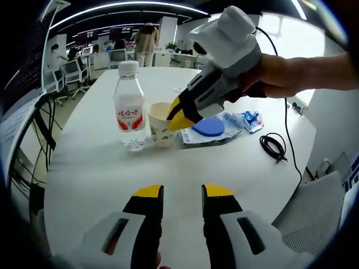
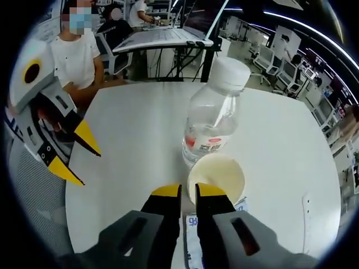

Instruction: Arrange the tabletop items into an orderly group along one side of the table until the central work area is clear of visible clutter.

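Showing a round white table (image 1: 101,174) bearing a small cluster of items near its middle. Clear water bottle (image 1: 129,103) with white cap and red-and-white label, upright; cream paper cup (image 1: 159,124) upright just beside it, apparently touching at the base. Flat plastic packet (image 1: 216,130) with a blue disc inside lying next to the cup, smaller blue-and-white wrappers (image 1: 251,120) at its far end. Coiled black cable (image 1: 274,147) well apart from the cluster, toward the table edge.

Left gripper (image 1: 183,191) low over bare table, yellow-tipped jaws parted by a moderate gap, holding nothing. Right gripper (image 1: 178,115), held in a hand (image 1: 280,75), reaching down to the cup, yellow tips at the cup's rim.

Seen from the right gripper view: right gripper (image 2: 188,190) with jaws nearly together, only a narrow slit between the tips, left edge of the cup (image 2: 216,176) rim just at the right tip; whether the rim is pinched cannot be told. Bottle (image 2: 216,115) directly behind the cup. Packet (image 2: 193,235) partly visible beneath the jaws. Left gripper (image 2: 73,154) off to one side, jaws apart, empty. Seated person (image 2: 76,56) beyond the table's far edge.
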Demonstrator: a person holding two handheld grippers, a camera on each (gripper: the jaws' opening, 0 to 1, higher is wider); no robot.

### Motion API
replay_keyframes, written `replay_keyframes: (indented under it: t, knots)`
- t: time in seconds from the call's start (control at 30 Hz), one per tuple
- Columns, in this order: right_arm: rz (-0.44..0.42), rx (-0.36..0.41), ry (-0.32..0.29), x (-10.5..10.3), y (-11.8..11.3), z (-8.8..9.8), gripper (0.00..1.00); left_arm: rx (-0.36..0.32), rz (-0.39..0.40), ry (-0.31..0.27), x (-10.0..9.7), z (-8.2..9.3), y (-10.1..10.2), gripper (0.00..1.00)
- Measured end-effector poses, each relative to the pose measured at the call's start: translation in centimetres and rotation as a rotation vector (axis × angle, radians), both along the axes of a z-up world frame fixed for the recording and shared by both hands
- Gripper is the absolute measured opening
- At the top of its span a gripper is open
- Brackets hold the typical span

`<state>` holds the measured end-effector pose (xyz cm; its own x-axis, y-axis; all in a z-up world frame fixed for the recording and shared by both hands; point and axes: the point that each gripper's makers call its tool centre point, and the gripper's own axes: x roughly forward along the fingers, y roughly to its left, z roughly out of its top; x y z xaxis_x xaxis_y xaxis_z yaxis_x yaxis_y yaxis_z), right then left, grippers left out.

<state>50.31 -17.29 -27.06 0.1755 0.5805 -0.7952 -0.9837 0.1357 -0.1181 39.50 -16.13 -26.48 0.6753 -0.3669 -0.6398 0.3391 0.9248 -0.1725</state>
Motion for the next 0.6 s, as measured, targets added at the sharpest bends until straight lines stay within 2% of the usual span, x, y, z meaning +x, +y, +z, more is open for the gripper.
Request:
replay_keyframes:
  t: [0.4,0.6]
  knots:
    - [-0.013,0.047,-0.028,1.0,-1.0,1.3,0.11,-0.004,-0.010,-0.015,0.2,0.6,-0.8,0.25]
    - [-0.049,0.084,-0.033,0.5,-2.8,2.4,0.11,-0.010,-0.027,-0.018,0.6,0.7,-1.8,0.25]
